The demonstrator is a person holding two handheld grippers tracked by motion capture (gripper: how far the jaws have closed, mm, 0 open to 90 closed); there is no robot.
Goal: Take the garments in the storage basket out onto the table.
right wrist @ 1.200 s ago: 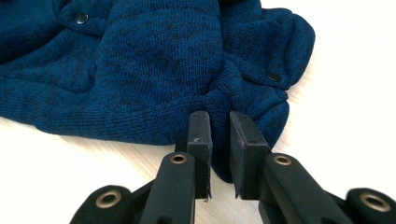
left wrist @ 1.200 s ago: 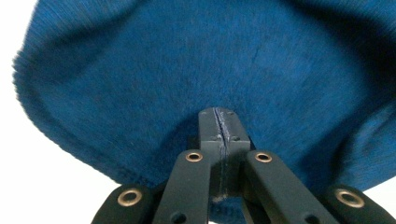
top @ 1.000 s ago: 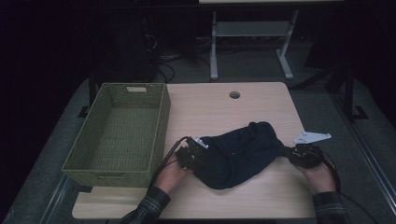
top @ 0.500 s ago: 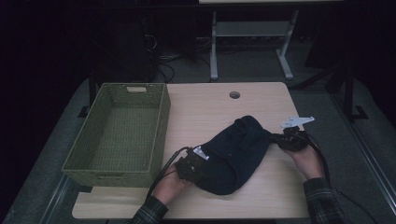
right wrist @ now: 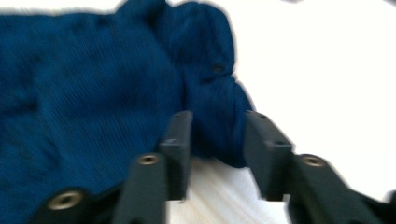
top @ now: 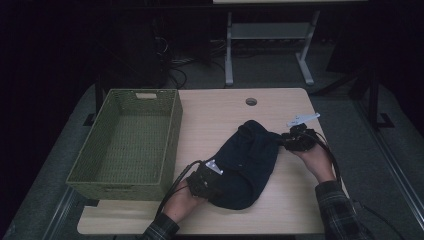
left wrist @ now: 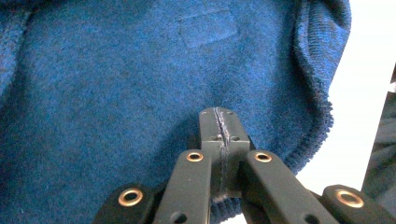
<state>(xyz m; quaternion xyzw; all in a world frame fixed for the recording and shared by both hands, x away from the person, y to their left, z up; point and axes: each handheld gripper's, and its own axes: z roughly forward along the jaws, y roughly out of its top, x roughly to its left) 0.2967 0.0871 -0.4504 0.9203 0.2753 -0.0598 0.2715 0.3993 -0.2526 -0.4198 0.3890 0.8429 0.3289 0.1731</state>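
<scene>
Now, seen from the high view, a dark blue knitted garment point(top: 247, 162) lies bunched on the pale wooden bench point(top: 215, 112), stretched slantwise between my two hands, near the bench's front edge. My left gripper point(top: 216, 176) sits at the garment's near, lower end; in the left gripper view its fingers point(left wrist: 219, 135) are clenched tight on a fold of the blue knit point(left wrist: 116, 84), with the cloth pinched in the seam between them and a ribbed hem curving off to the right. My right gripper point(top: 288, 141) sits at the garment's far right end, its grey three-cornered plate tilted up above it. In the right gripper view its fingers point(right wrist: 180, 140) have just been opening and now stand apart, released, with a rolled end of the garment point(right wrist: 215, 116) between them but not pressed by either pad; that view is blurred, so I cannot tell whether the cloth brushes one finger. Bare bench shows beneath and to the right of that rolled end. A green woven basket point(top: 172, 125) stands on the left part of the bench, just beside the garment's left edge and apart from it. A round cable hole point(top: 251, 102) sits in the bench top beyond the garment. Plaid sleeves point(top: 342, 207) cover my forearms at the bottom of the high view
</scene>
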